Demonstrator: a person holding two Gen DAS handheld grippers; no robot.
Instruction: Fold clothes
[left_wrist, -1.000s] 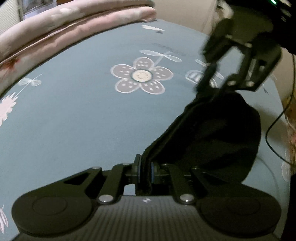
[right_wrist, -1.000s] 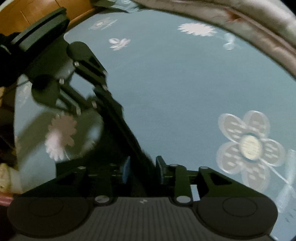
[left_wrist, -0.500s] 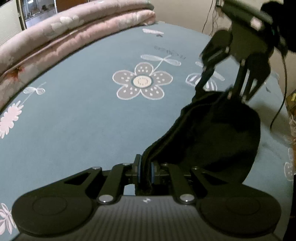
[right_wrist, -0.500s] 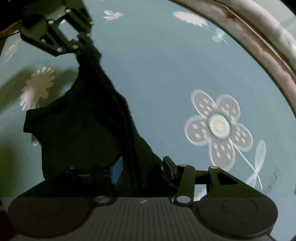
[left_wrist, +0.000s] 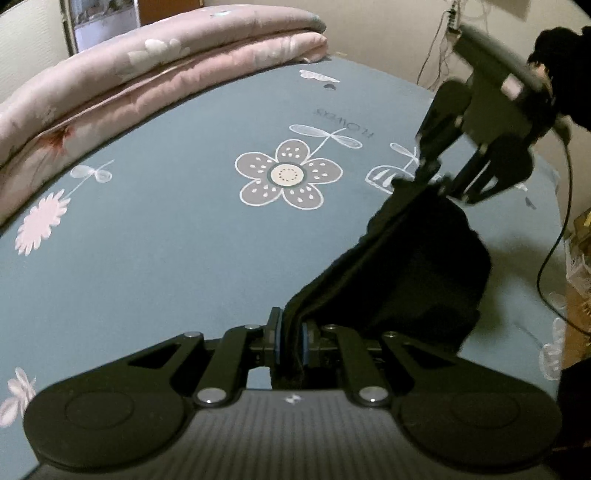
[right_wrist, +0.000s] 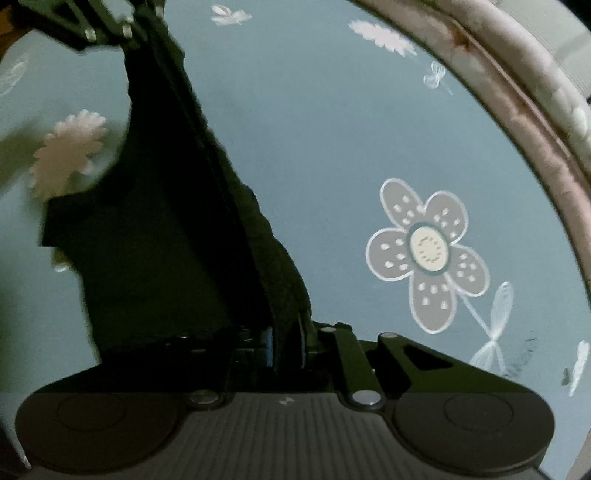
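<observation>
Black fabric is pinched in the left gripper (left_wrist: 290, 341), clamped on one end of a dark, soft garment (left_wrist: 413, 273). Beyond it, the right gripper (right_wrist: 286, 347) is closing on the other end. Between them the garment's edge runs taut, its body sagging toward the blue flowered bedsheet (left_wrist: 166, 229). Step: spreading it out; next, I'd judge, laying it flat.

I count two tools, my left tool (left_wrist: 290, 341) and my right tool (right_wrist: 288, 347), and one black garment (left_wrist: 417, 266) strung between them. One bed (left_wrist: 166, 240) lies under it, covered by one blue sheet, and one folded pink quilt (left_wrist: 147, 74) sits along its far edge. On the sheet I see one large grey flower (left_wrist: 288, 173), two pink daisies and one printed word.
</observation>
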